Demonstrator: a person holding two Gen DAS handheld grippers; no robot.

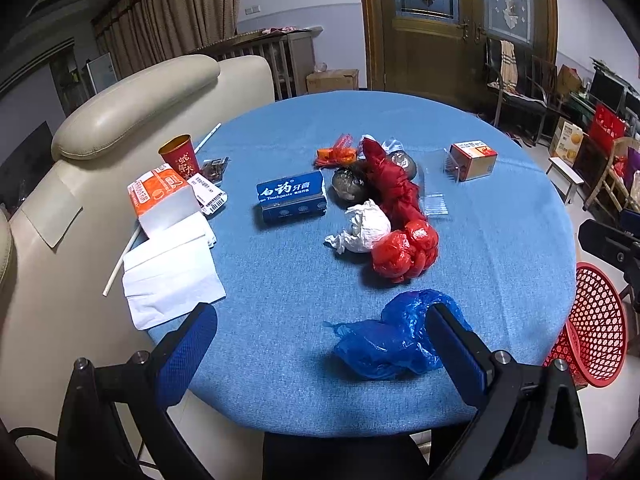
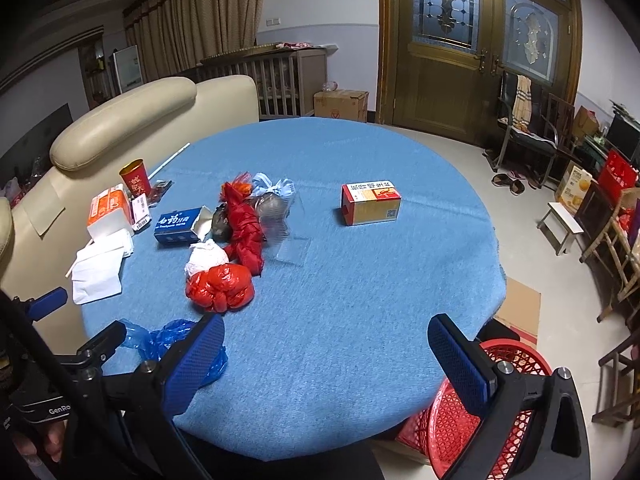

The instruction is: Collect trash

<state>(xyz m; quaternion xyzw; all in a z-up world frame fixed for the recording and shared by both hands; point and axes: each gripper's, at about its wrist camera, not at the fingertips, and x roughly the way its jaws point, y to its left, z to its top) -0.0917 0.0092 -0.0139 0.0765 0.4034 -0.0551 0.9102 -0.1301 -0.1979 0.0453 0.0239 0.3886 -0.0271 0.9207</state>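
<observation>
Both grippers open over table, trash still spread out

Left gripper point(image 1: 320, 336) w/ fingers spread wide, low over near edge of round blue table point(image 1: 500, 240); crumpled blue bag point(image 1: 394, 338) lies between its fingers, touching the right one. Right gripper point(image 2: 326, 354) also wide open, nothing held. Red bag point(image 1: 404, 254), white wad point(image 1: 366, 226), toothpaste box point(image 1: 291, 196) mid-table; small carton point(image 2: 371, 203) apart, further back. Red basket point(image 2: 452, 428) on floor just beside table, under right gripper

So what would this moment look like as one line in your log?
task: collect trash | left gripper: open, around blue plastic bag | right gripper: open, empty | red basket: beside table | nothing collected yet
</observation>
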